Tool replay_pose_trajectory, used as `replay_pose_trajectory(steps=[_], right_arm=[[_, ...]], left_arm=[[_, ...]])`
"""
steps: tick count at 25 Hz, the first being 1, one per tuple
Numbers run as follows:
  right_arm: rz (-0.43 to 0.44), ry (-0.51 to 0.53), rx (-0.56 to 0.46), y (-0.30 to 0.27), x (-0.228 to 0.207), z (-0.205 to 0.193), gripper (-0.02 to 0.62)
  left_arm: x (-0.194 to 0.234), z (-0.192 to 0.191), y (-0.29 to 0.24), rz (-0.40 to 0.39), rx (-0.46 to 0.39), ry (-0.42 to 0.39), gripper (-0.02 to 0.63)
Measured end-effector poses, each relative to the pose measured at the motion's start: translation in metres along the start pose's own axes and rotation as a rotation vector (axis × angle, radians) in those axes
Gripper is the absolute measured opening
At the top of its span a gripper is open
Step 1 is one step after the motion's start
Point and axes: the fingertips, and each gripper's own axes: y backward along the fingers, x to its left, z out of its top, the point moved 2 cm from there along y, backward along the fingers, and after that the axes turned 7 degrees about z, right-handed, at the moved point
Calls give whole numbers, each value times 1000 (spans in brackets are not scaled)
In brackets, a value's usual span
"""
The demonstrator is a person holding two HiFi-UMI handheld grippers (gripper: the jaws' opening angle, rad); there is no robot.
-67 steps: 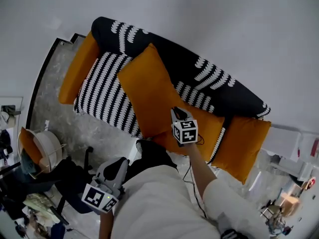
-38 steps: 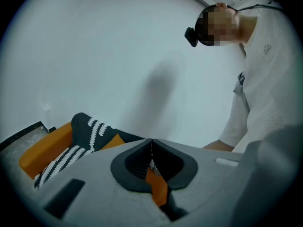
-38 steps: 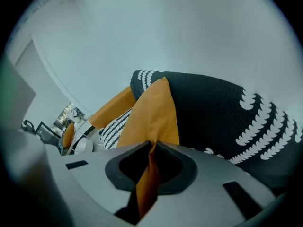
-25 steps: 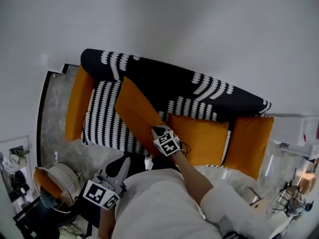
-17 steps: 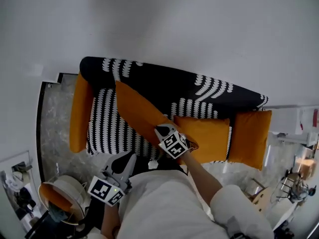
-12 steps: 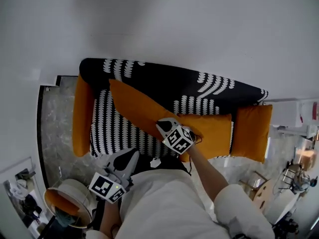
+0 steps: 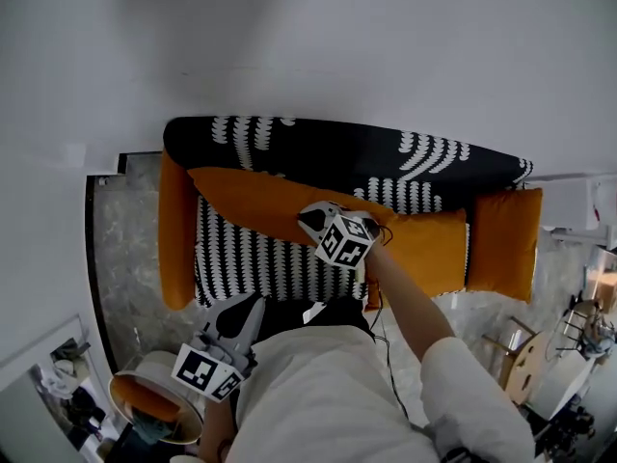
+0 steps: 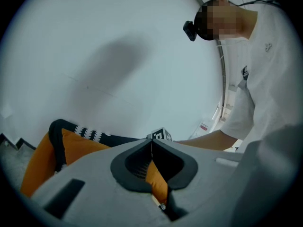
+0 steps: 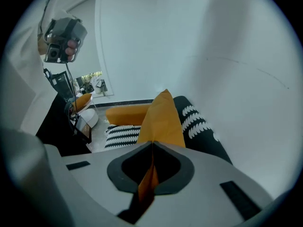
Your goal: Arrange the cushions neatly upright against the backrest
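Okay, right claw (image 7: 308, 222) is shut tight on the near corner of a long orange cushion (image 7: 246, 201); in the right gripper view the orange fabric is pinched in the claw (image 9: 152, 144) and the cushion (image 9: 163, 117) rises on edge beyond it. From the head view that cushion stretches from the claw toward the orange left armrest (image 7: 176, 230), over the striped seat (image 7: 251, 258) and along the foot of the black patterned backrest (image 7: 318, 148). I can't tell whether it touches the backrest. A second cushion (image 7: 429, 244), also orange, sits on the right half of the seat, just beside the orange right armrest (image 7: 506, 244) and in front of the backrest. Left claw (image 7: 253, 304) is low by my body, well apart from the sofa and pointing toward it. In the left gripper view its tips (image 8: 151, 143) meet with nothing clamped, only orange showing through the gap behind them. White wall (image 7: 386, 46) behind the sofa, grey floor (image 7: 120, 239) on the left.
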Motion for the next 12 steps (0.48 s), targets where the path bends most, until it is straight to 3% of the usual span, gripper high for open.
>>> replay_pose_trajectory(steps=[6, 12], right_arm=[[29, 24, -25, -27, -23, 8, 12], [-39, 104, 139, -51, -59, -22, 14]], left_arm=[[14, -9, 26, 92, 20, -18, 12], [24, -10, 37, 122, 44, -50, 12]])
